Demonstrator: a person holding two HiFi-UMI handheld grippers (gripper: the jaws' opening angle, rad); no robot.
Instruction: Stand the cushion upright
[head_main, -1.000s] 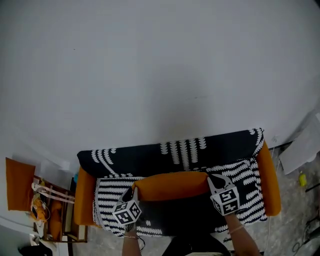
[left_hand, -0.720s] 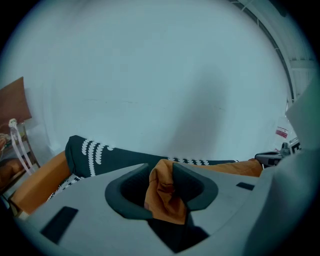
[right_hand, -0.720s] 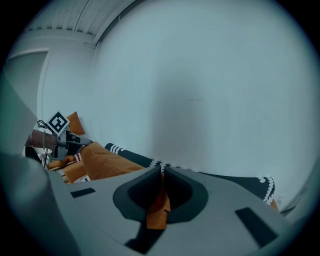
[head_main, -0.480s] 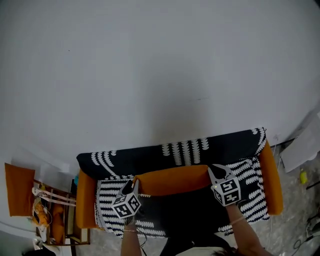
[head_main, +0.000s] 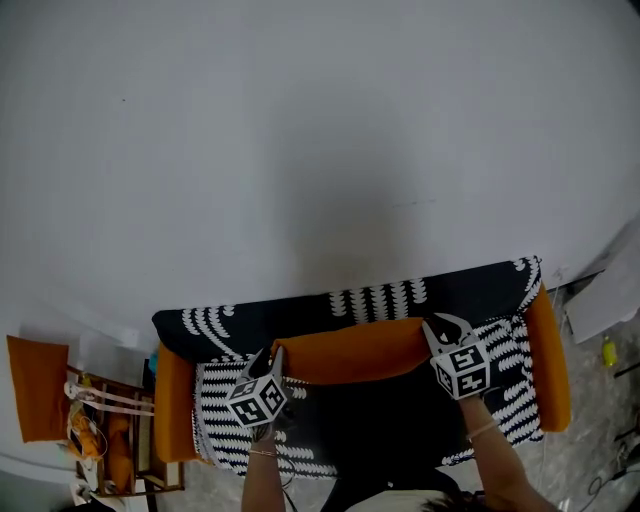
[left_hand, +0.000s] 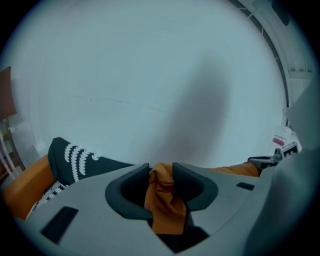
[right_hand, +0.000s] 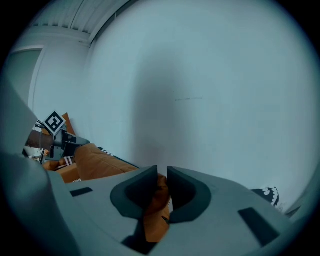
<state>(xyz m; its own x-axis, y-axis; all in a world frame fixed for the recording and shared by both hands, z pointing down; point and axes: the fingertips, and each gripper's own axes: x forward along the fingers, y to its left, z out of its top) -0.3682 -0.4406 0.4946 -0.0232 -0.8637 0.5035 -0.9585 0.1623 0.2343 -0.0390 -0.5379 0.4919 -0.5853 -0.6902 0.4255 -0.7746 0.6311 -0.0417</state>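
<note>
Orange cushion (head_main: 350, 350) on edge along sofa back (head_main: 250, 325) | left tool (head_main: 267, 357) pinches one corner | right tool (head_main: 447, 326), jaws just easing apart, apparently grips fabric | risk: released unbalanced, cushion topples forward.

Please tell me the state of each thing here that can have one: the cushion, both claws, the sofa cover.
cushion: held at both ends, seems to stand on edge against the sofa.
left claw: closed on a cushion corner; its jaws have just been opening.
right claw: closed on the other corner; its jaws have just been opening.
cover: spread over the sofa.
</note>
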